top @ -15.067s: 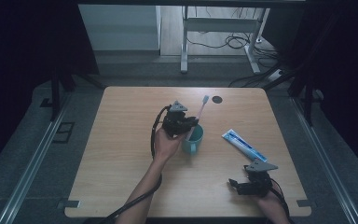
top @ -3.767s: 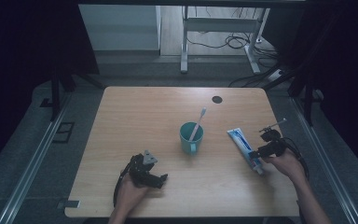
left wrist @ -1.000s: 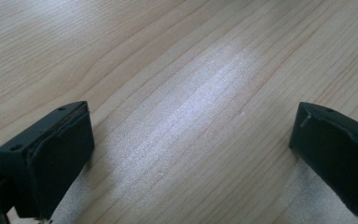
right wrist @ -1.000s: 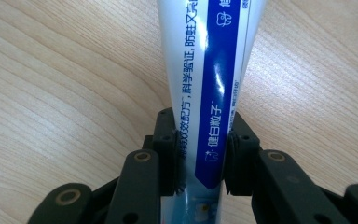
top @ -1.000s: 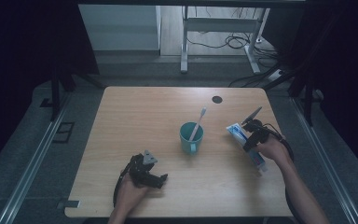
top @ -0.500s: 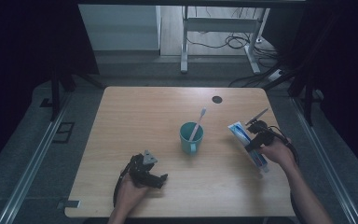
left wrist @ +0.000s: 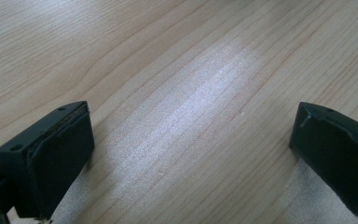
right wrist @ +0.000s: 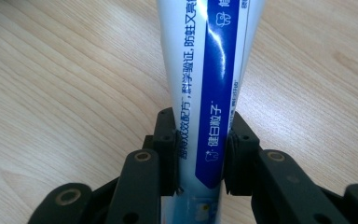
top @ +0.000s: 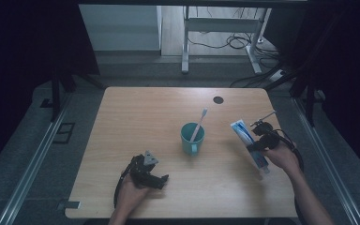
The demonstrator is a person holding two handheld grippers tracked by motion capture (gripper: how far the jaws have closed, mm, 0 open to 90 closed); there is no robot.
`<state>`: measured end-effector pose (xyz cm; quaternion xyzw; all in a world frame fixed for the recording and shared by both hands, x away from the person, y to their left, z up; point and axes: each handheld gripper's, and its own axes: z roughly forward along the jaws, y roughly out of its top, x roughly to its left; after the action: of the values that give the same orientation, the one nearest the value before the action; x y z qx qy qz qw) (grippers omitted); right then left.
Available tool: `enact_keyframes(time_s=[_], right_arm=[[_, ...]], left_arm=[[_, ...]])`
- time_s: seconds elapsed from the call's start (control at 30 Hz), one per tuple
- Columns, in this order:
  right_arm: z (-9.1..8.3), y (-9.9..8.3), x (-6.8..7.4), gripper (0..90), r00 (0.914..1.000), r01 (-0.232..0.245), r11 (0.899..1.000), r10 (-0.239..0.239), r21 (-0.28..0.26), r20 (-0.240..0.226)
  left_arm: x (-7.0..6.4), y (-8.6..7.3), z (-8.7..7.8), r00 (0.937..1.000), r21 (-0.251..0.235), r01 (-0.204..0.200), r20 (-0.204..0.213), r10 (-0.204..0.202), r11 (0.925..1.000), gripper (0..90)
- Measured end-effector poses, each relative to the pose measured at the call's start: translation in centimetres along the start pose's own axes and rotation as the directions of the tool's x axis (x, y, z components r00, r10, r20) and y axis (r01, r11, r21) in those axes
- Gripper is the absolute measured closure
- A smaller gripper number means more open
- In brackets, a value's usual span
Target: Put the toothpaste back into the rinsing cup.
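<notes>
Grasp step: right gripper [right wrist: 200, 154] clamped on toothpaste tube [right wrist: 209, 70], tube flat on bench [top: 136, 122] right of cup [top: 191, 138] (toothbrush inside). Left gripper [left wrist: 191, 154] wide, idle. Next: lift, tip into cup.

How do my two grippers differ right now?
The left gripper has its jaws wide apart with only bare table between them; the right gripper has its jaws closed on the toothpaste tube. The left gripper sits at the near left of the table, away from the teal cup; the right gripper is on the right side, over the tube. Both are hand-held, with black jaws low over the wood.
</notes>
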<state>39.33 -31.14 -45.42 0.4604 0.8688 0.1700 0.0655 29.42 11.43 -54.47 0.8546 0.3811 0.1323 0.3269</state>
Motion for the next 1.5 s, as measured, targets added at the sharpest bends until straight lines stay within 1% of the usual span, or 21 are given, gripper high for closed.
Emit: enact_keyframes(time_s=[0.23, 0.3, 0.5, 0.63, 0.67, 0.77, 0.8, 0.83, 0.87, 0.97, 1.0, 1.13, 1.17, 1.2, 1.23, 1.27, 1.3, 1.33, 1.4, 1.43, 1.5], right_arm=[[-0.7, -0.7, 0.5, 70.2, 0.9996, 0.022, 0.996, -0.023, -0.084, -0.014], [-0.8, -0.8, 0.6, 70.2, 0.9995, 0.025, 0.995, -0.027, -0.094, -0.015], [-1.0, -1.3, 1.2, 70.2, 0.9986, 0.046, 0.986, -0.05, -0.161, -0.021], [-1.1, -1.6, 1.7, 70.3, 0.9971, 0.062, 0.975, -0.07, -0.214, -0.029], [-1.1, -1.6, 1.7, 70.3, 0.9971, 0.062, 0.975, -0.07, -0.214, -0.029], [-1.0, -1.7, 2.2, 70.3, 0.9957, 0.077, 0.965, -0.088, -0.249, -0.03], [-1.0, -1.7, 2.2, 70.3, 0.9957, 0.077, 0.965, -0.088, -0.249, -0.03], [-1.1, -1.8, 2.5, 70.3, 0.9952, 0.081, 0.96, -0.092, -0.268, -0.031], [-1.1, -1.8, 2.5, 70.3, 0.9952, 0.081, 0.96, -0.092, -0.268, -0.031], [-1.1, -1.7, 2.9, 70.3, 0.9942, 0.086, 0.948, -0.102, -0.306, -0.036], [-1.1, -1.7, 2.9, 70.3, 0.9942, 0.086, 0.948, -0.102, -0.306, -0.036], [-1.3, -1.6, 3.5, 70.3, 0.9923, 0.099, 0.933, -0.118, -0.347, -0.036], [-1.4, -1.5, 3.7, 70.3, 0.9915, 0.104, 0.926, -0.125, -0.362, -0.036], [-1.4, -1.5, 3.7, 70.3, 0.9915, 0.104, 0.926, -0.125, -0.362, -0.036], [-1.4, -1.4, 3.9, 70.3, 0.991, 0.106, 0.919, -0.129, -0.381, -0.036], [-1.4, -1.4, 3.9, 70.3, 0.991, 0.106, 0.919, -0.129, -0.381, -0.036], [-1.5, -1.2, 4.2, 70.3, 0.9907, 0.107, 0.913, -0.132, -0.394, -0.035], [-1.5, -1.2, 4.2, 70.3, 0.9907, 0.107, 0.913, -0.132, -0.394, -0.035], [-1.6, -1.1, 4.4, 70.3, 0.9901, 0.113, 0.905, -0.137, -0.41, -0.03], [-1.7, -0.9, 4.6, 70.3, 0.9894, 0.115, 0.897, -0.142, -0.428, -0.032], [-1.7, -0.9, 4.7, 70.2, 0.9889, 0.116, 0.894, -0.145, -0.432, -0.034]], left_arm=[[0.0, 0.0, 0.0, 1.0, 0.0, -0.001, 0.0, 0.001, 1.0, 0.0], [0.0, 0.0, 0.0, 1.0, 0.0, 0.0, 0.0, 0.0, 1.0, 0.0], [0.0, 0.0, 0.0, 1.0, 0.0, 0.0, 0.0, 0.0, 1.0, 0.0], [0.0, 0.0, 0.0, 1.0, 0.0, 0.001, 0.0, -0.001, 1.0, 0.0], [0.0, 0.0, 0.0, 1.0, 0.0, 0.0, 0.0, 0.0, 1.0, 0.0], [0.0, 0.0, 0.0, 1.0, 0.0, 0.001, 0.0, -0.001, 1.0, 0.0], [0.0, 0.0, 0.0, 1.0, 0.0, 0.001, 0.0, -0.001, 1.0, 0.0], [0.0, 0.0, 0.0, 1.0, -0.003, 0.001, 0.0, -0.001, 1.0, 0.0], [0.0, 0.0, 0.0, 1.0, -0.003, 0.001, 0.0, -0.001, 1.0, 0.0], [0.0, 0.0, 0.0, 1.0, -0.002, 0.001, 0.0, -0.001, 1.0, 0.0], [0.0, 0.0, 0.0, 1.0, -0.002, 0.002, 0.0, -0.002, 1.0, 0.0], [0.0, 0.0, 0.0, 1.0, -0.002, 0.003, 0.0, -0.003, 1.0, 0.0], [0.0, 0.0, 0.0, 1.0, -0.002, 0.003, 0.0, -0.003, 1.0, 0.0], [0.0, 0.0, 0.0, 1.0, -0.002, 0.003, 0.0, -0.003, 1.0, 0.0], [0.0, 0.0, 0.0, 1.0, -0.002, 0.003, 0.0, -0.003, 1.0, 0.0], [0.0, 0.0, 0.0, 1.0, -0.002, 0.003, 0.0, -0.003, 1.0, 0.0], [0.0, 0.0, 0.0, 1.0, -0.002, 0.003, 0.0, -0.003, 1.0, 0.0], [0.0, 0.0, 0.0, 1.0, -0.002, 0.003, 0.0, -0.003, 1.0, 0.0], [0.0, 0.0, 0.0, 1.0, -0.002, 0.003, 0.0, -0.003, 1.0, 0.0], [0.0, 0.0, 0.0, 1.0, -0.002, 0.003, 0.0, -0.003, 1.0, 0.0], [0.0, 0.0, 0.0, 1.0, -0.002, 0.003, 0.0, -0.003, 1.0, 0.0]])
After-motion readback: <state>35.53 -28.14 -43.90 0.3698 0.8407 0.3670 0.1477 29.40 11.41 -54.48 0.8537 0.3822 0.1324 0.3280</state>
